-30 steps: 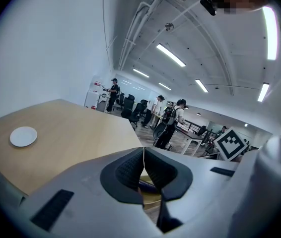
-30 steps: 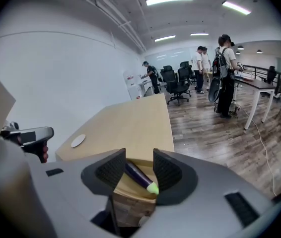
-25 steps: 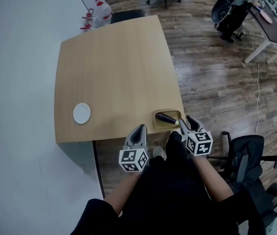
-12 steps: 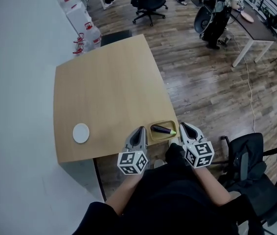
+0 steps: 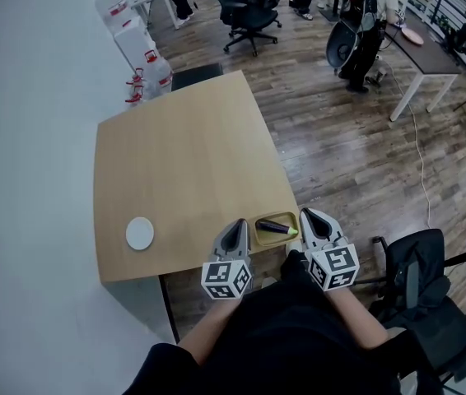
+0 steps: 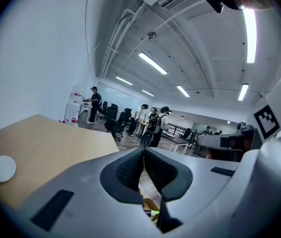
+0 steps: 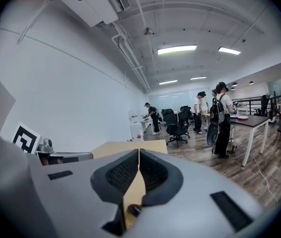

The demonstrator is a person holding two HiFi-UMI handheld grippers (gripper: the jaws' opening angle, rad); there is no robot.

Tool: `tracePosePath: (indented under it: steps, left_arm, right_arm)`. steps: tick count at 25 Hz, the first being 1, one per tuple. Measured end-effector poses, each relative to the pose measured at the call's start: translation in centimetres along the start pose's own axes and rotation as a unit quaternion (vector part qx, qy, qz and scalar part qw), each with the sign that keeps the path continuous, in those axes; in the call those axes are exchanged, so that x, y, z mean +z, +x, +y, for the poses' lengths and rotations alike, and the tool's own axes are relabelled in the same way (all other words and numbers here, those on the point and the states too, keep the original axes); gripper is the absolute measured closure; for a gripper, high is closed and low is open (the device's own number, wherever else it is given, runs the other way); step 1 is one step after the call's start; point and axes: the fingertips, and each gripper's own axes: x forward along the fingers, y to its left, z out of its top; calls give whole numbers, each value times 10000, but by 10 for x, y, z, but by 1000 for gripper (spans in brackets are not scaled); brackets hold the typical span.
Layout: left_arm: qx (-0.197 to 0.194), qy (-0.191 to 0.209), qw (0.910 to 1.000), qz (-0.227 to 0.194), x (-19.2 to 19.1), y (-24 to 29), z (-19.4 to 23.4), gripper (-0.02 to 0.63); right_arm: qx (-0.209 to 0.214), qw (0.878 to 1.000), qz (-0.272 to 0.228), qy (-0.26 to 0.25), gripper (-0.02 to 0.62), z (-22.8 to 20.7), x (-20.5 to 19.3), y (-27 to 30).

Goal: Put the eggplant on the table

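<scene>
Seen from above, a pale wooden table (image 5: pixel 175 155) stands on a dark plank floor (image 5: pixel 356 163), with a small yellowish tray (image 5: pixel 263 239) at its near right corner.

Well to the left of the tray, near the table's front edge, a flat white disc (image 5: pixel 140 234) lies on the bare wood.

Just left of the tray is the left hand-held gripper (image 5: pixel 239 223), its marker cube nearest the person and its tips pointing away over the table. In the left gripper view its two ribbed pads (image 6: pixel 130 170) meet at the tips, so the jaws are fully closed with nothing between them. A sliver of the tray shows below them.

Inside the tray lies the eggplant (image 5: pixel 272 227), dark purple and slim. It lies across the tray, with its green stem end toward the right. Neither gripper touches it.

Just right of the tray is the right hand-held gripper (image 5: pixel 308 215), also pointing away from the person. The right gripper view shows its pads (image 7: pixel 122 173) pressed together at the tips, empty. The table runs off ahead, and a dark rounded shape, probably the eggplant, shows low in the gap.

Farther right of the tray, off the table, a black office chair (image 5: pixel 418 266) stands on the floor.
</scene>
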Motion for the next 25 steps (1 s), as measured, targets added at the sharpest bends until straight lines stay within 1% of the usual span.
tracePosePath:
  steps: [3,7,14,20,25]
  left_arm:
    - [58,18,10000,9,3,-3,5,589]
    - [143,172,9997,17,5,-5,8,589]
    - [220,157,9996,-118,7,-10,10,589]
    - [308,137,9993,-139,5,-16,14,589]
    - [365,103,9993,-77,-2,-18,15,589]
  right_arm:
    - [-6,10000,-36,-70,529,3,4,-1]
    - [-116,9998,-30,-160,534,1,4,-2]
    - [-212,9994,-36,-281,534,-1,0,-4]
    - [-218,9994,63,-274,535,-1,-6,-4]
    - [-194,9995,32,-239,534,-1,-7,-6]
